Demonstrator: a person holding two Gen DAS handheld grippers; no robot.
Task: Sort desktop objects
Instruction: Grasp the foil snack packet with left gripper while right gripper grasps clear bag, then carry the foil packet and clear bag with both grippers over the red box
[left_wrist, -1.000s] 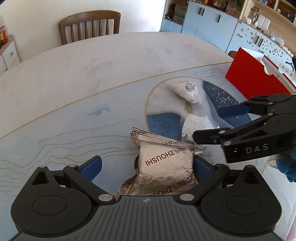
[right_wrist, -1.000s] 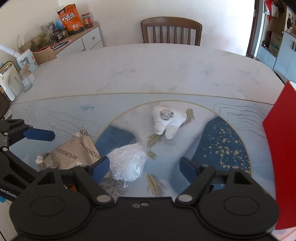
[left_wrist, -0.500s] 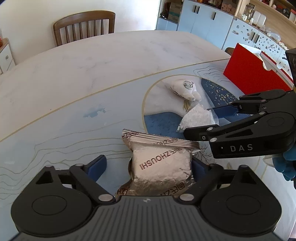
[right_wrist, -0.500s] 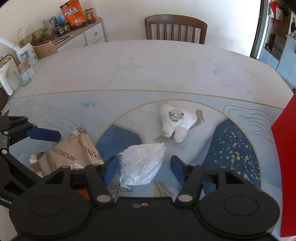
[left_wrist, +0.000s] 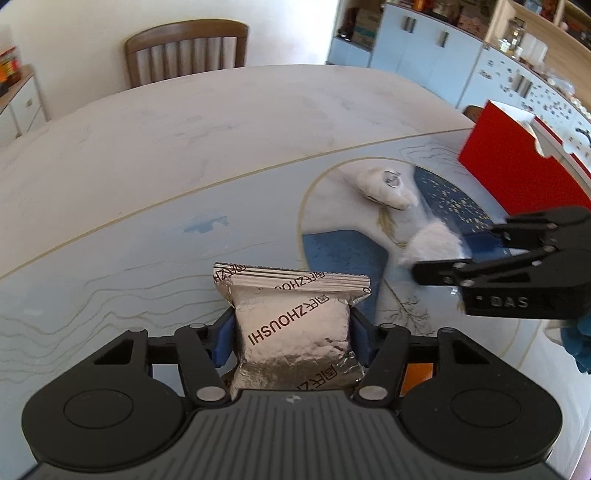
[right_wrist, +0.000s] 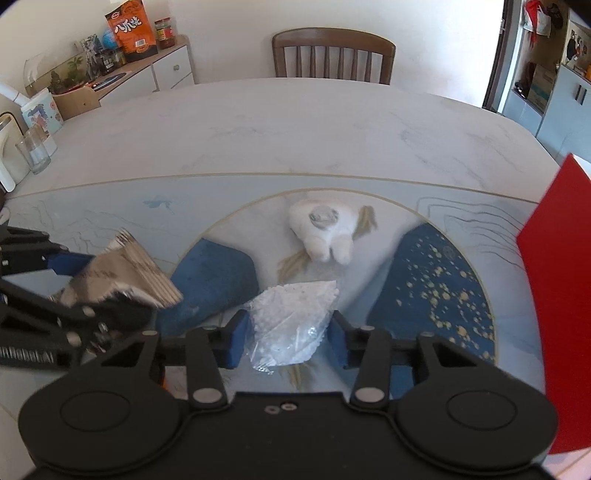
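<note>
Left gripper (left_wrist: 291, 334): jaws have just been closing and now clamp the silver foil snack packet (left_wrist: 293, 321) by its sides, low over the desk (left_wrist: 147, 155). Right gripper (right_wrist: 290, 338): likewise just closing, pads now pinching the clear bag of white granules (right_wrist: 295, 317). Both pickups look secured; the white plush toy (right_wrist: 325, 230) lies untouched beyond, and the red box (left_wrist: 517, 162), well to the right, looks the likely destination.

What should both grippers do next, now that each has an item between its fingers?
Probably lift both straight up a little. The left gripper, whose jaws have just been closing, presses on the sides of the silver foil packet. The right gripper, also just closing, pinches the clear bag of white granules. Both look secured, so raising them clears the mat before heading for the red box.
</note>
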